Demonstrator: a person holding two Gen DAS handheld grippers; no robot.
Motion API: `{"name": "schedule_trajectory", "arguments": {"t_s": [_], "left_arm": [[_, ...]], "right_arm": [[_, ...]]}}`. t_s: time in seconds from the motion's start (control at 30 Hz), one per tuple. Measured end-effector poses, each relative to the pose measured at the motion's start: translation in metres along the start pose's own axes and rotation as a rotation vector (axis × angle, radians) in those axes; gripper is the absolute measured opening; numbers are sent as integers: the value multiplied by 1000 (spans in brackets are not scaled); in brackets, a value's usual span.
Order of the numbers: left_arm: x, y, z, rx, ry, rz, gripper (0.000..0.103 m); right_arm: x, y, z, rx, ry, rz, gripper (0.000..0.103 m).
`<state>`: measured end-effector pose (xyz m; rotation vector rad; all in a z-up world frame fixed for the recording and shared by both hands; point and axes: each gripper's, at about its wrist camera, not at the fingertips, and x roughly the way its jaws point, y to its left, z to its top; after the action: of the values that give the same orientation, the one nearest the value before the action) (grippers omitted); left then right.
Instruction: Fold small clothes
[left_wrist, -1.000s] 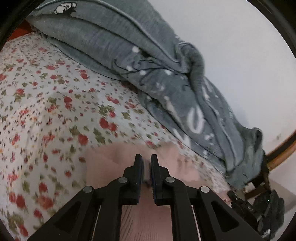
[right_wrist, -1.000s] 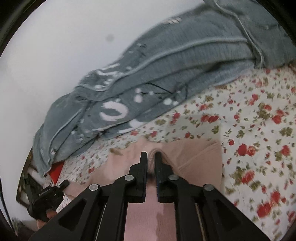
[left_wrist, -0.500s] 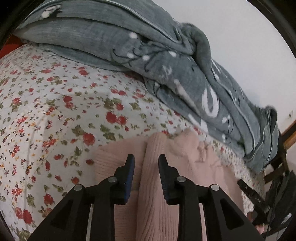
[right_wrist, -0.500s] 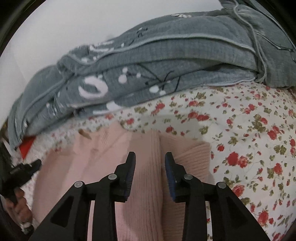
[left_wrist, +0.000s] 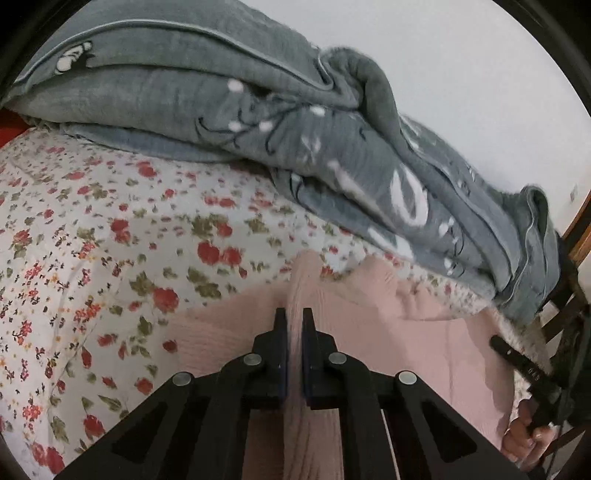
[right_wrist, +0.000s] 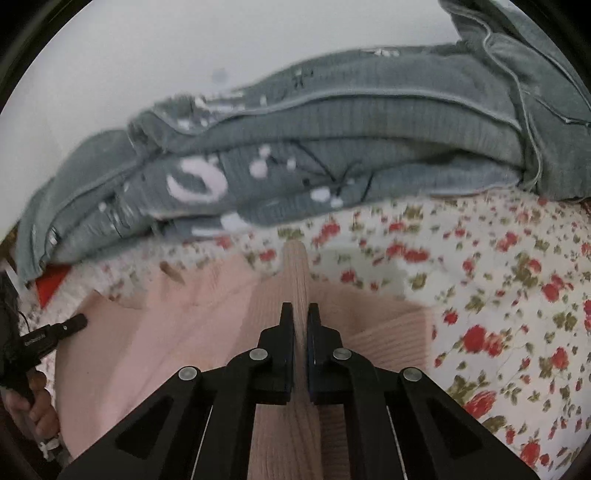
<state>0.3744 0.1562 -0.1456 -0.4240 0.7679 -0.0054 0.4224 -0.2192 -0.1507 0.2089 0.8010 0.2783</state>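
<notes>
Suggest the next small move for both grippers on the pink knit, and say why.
Probably lift both pinches together and carry them toward the grey blanket to start a fold. The left gripper and right gripper are each shut on a raised ridge of the pink sweater, which otherwise lies spread on the floral sheet.

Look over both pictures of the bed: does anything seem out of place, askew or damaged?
Nothing looks damaged or spilled. The grey blanket lies bunched in rumpled folds along the wall side of the flowered sheet. The pink sweater is pinched into a raised ridge by the left gripper and the right gripper.
</notes>
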Motion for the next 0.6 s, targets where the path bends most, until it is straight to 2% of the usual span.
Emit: {"name": "schedule_trajectory", "arguments": {"t_s": [0.17, 0.27, 0.33, 0.37, 0.4, 0.43, 0.47, 0.5, 0.53, 0.6], "left_arm": [[23, 3, -5, 23, 42, 127, 10], [24, 4, -3, 25, 57, 119, 13], [22, 1, -1, 35, 67, 132, 24], [20, 0, -1, 40, 66, 139, 24], [16, -1, 0, 46, 67, 143, 24], [13, -2, 1, 48, 69, 144, 26], [9, -2, 1, 50, 72, 141, 28], [4, -2, 1, 50, 74, 136, 37], [0, -2, -1, 49, 73, 129, 56], [-12, -2, -6, 48, 42, 97, 75]], "right_arm": [[34, -8, -6, 31, 146, -71, 5], [28, -8, -5, 32, 123, -88, 12], [25, -6, -4, 23, 128, -94, 18], [18, -5, -2, 16, 130, -97, 20], [12, -6, -1, 8, 126, -103, 30], [2, -7, 1, -1, 113, -113, 45], [-11, -8, 1, -13, 88, -123, 52], [-22, -10, 0, -22, 68, -131, 61], [-32, -11, -3, -32, 54, -137, 66], [-53, -15, -14, -50, 23, -130, 69]]}}
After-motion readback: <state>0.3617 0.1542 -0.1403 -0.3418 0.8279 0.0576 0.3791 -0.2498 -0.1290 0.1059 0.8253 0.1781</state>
